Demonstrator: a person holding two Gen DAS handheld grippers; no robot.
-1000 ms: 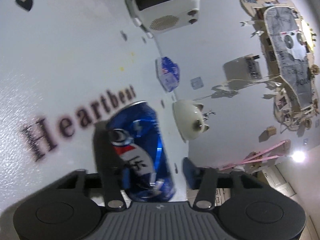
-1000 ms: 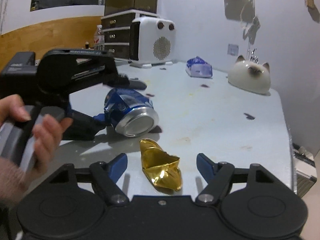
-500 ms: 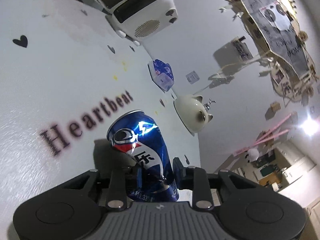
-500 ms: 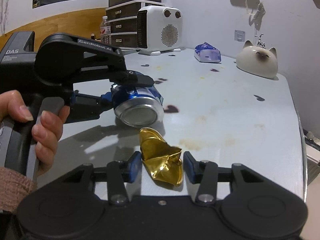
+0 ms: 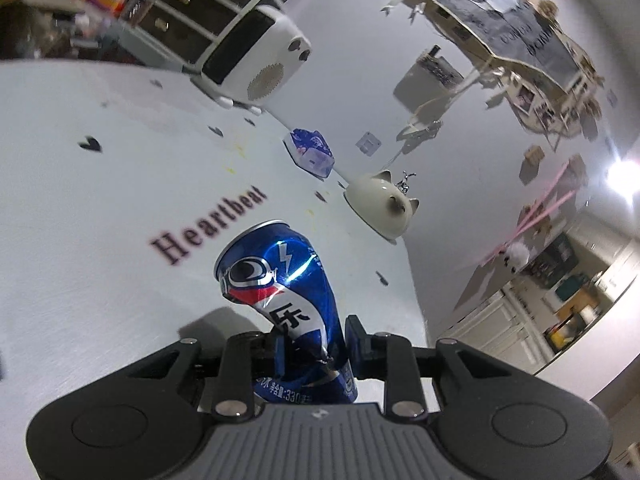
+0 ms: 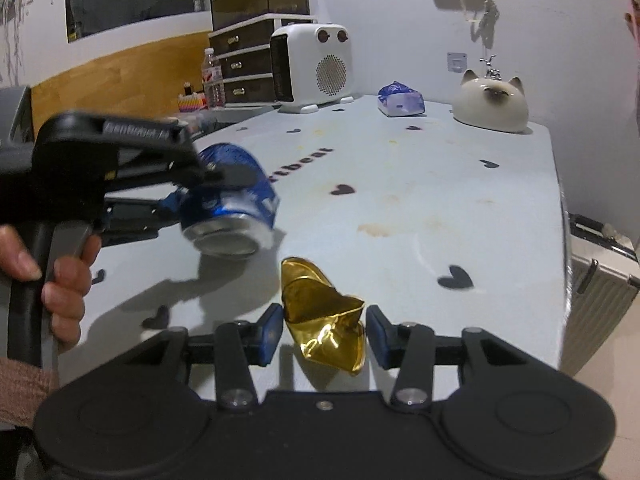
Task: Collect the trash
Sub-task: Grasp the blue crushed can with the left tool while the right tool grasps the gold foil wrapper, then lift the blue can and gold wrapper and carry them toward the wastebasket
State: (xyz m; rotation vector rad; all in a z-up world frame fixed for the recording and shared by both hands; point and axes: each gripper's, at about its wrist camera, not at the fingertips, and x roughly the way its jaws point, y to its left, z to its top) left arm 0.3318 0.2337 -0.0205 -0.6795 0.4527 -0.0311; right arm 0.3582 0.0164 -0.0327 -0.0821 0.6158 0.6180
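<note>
1. The pale table (image 6: 440, 200) has no bin anywhere in view, so I can't tell where the trash goes.
2. The left gripper (image 5: 314, 342) is clenched on the dented blue can (image 5: 280, 280), lifted clear; I'd keep it steady.
3. The right gripper (image 6: 324, 330) is pinching the gold wrapper (image 6: 320, 316), just above the near edge; lift gently.

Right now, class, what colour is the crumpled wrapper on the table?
Shiny gold; the wrapper shows best in the right wrist view.
</note>
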